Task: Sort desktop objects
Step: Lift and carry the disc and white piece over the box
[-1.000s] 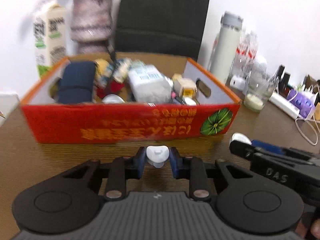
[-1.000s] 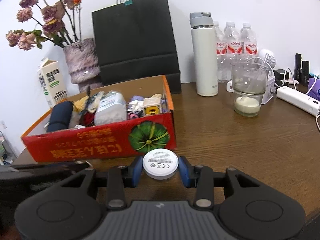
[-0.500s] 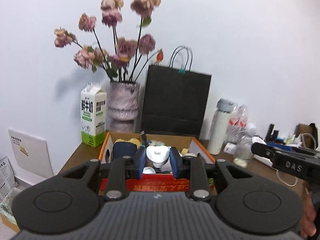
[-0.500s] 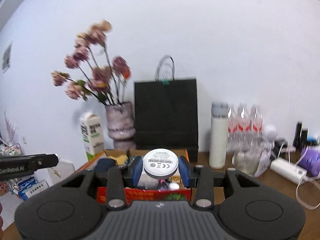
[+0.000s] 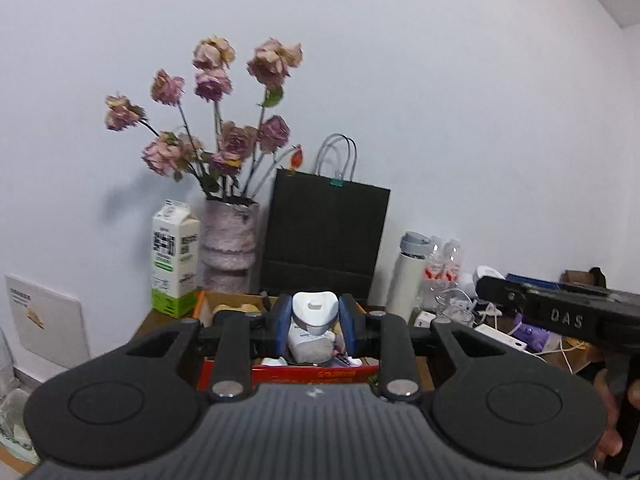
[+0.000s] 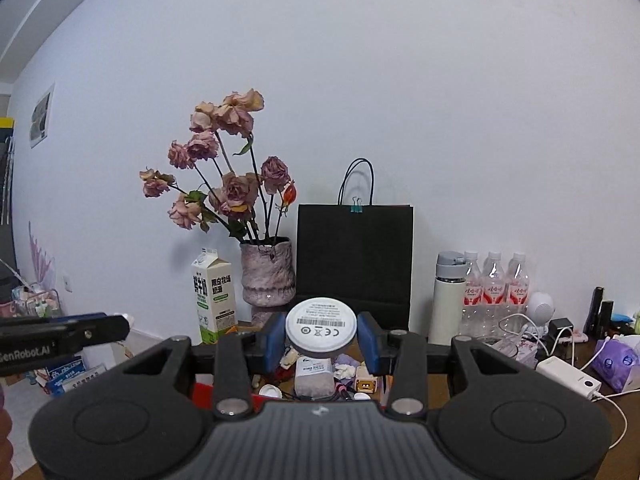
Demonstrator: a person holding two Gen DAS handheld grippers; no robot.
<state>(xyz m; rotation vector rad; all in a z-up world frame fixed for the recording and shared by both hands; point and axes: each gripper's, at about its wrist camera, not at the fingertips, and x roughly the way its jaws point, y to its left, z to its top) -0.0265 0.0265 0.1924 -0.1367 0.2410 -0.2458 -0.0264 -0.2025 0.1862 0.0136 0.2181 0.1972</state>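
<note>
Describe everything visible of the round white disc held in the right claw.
The round white disc is a flat puck that looks like smooth plastic. The face turned to the camera bears a barcode, fine print and certification marks. It is held upright, clamped at its left and right edges by the blue pads of the right claw, above the red box.

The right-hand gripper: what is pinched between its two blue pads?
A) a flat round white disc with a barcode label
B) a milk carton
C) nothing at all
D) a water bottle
A: the right gripper is shut on a round white disc, its printed barcode label facing the camera, held above the red box.
</note>
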